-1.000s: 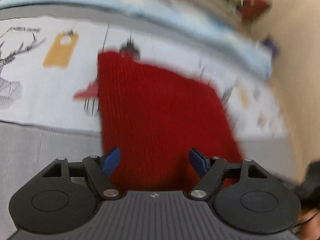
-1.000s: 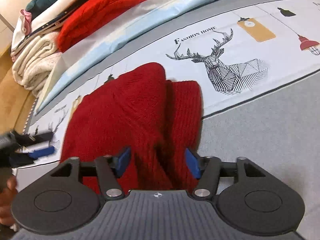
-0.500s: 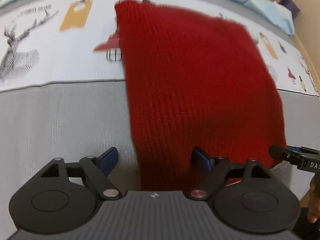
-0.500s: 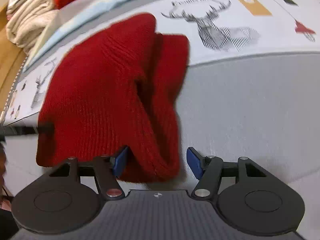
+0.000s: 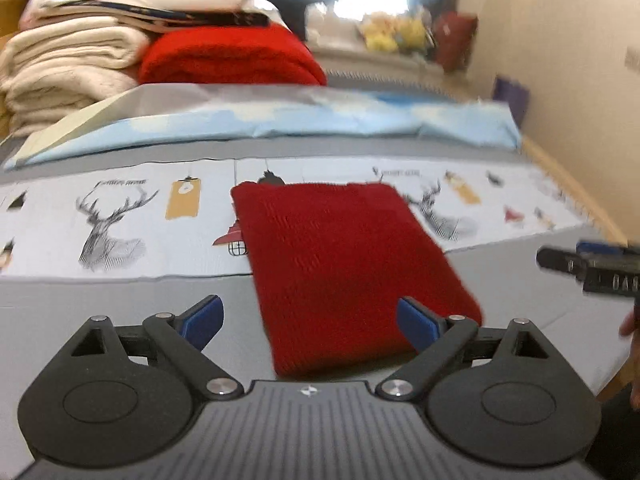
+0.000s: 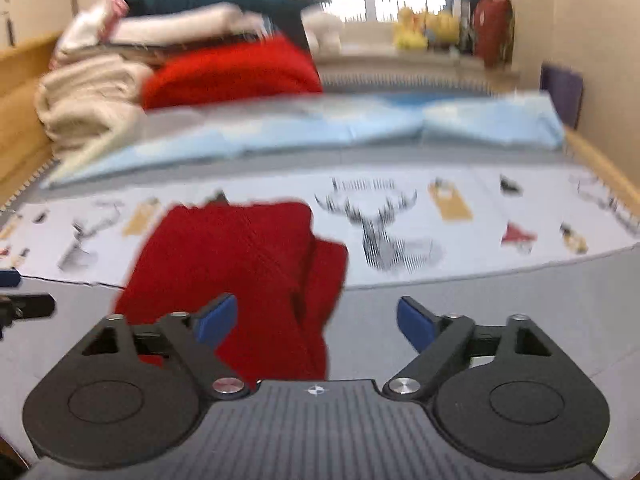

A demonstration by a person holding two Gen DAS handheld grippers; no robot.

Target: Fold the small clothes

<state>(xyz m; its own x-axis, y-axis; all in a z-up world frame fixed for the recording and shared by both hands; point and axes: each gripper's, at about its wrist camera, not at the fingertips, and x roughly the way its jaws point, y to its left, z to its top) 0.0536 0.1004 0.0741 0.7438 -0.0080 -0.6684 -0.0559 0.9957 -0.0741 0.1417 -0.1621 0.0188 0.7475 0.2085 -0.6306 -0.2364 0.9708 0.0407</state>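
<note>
One folded red knit (image 5: 344, 264) on the bed (image 5: 120, 312); both tongs, left (image 5: 310, 320) and right (image 6: 316, 318), just spread, seemingly clear of it.

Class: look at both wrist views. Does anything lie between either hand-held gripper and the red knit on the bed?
Nothing visible does. The red knit lies just ahead of the open left hand-held gripper and right hand-held gripper, with only the bed cover around it.

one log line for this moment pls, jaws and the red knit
left gripper: jaws open, empty | right gripper: jaws open, empty | red knit: folded, flat on bed
</note>
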